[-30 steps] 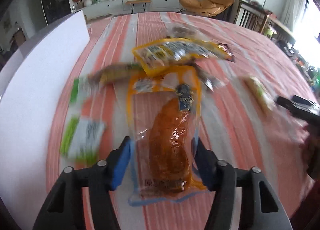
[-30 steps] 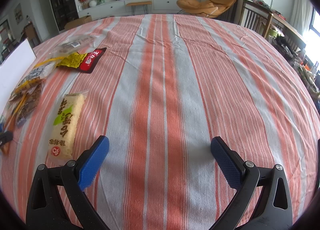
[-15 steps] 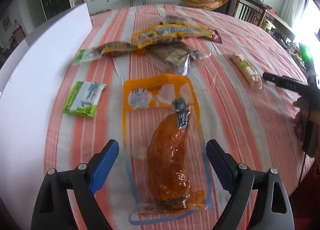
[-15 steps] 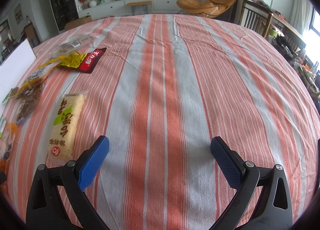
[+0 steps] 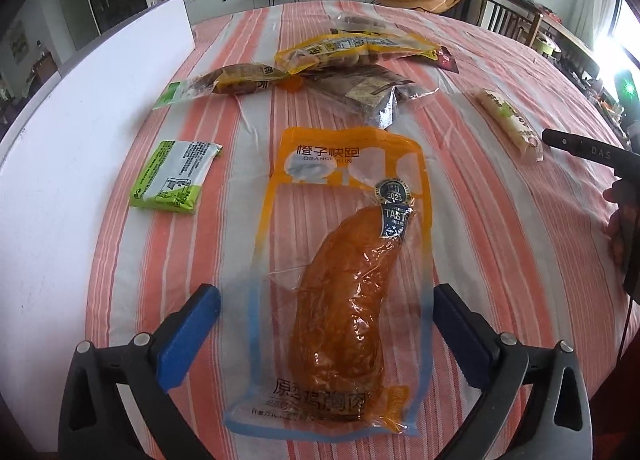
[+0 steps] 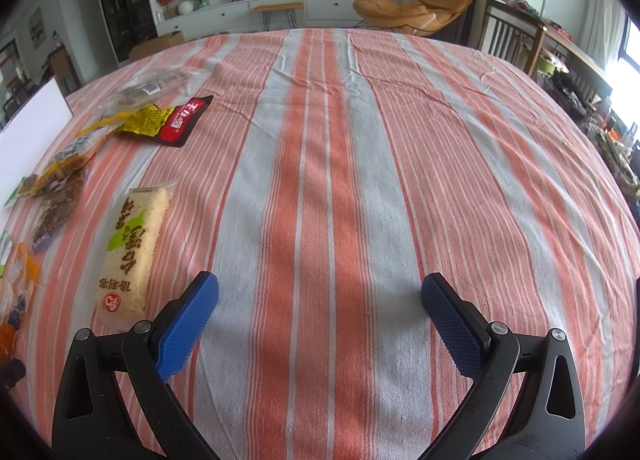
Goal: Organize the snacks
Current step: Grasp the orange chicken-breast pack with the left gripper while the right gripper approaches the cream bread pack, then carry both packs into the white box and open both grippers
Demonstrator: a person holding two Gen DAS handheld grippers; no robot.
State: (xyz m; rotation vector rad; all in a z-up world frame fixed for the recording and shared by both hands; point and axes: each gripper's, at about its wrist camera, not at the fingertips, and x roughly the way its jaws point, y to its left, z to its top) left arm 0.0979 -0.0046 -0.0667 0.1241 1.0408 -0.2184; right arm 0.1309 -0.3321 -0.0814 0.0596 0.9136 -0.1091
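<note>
Here, on the striped counter (image 5: 460,148), I see a green packet (image 5: 172,176) left of my left tool (image 5: 326,324), with a brown snack bag (image 5: 236,84), a yellow bag (image 5: 352,50) and a dark clear bag (image 5: 368,90) clustered farther off, and a white board (image 5: 80,120) standing along the left edge. The orange chicken pouch (image 5: 340,280) lies flat between the left tool's wide-open fingers without touching them, its near end reaching past the fingertips. My right tool (image 6: 320,300) hangs open and empty over bare cloth, a pale rice cake bar (image 6: 132,248) just left of it, while snacks at that view's left edge are cut off.
</note>
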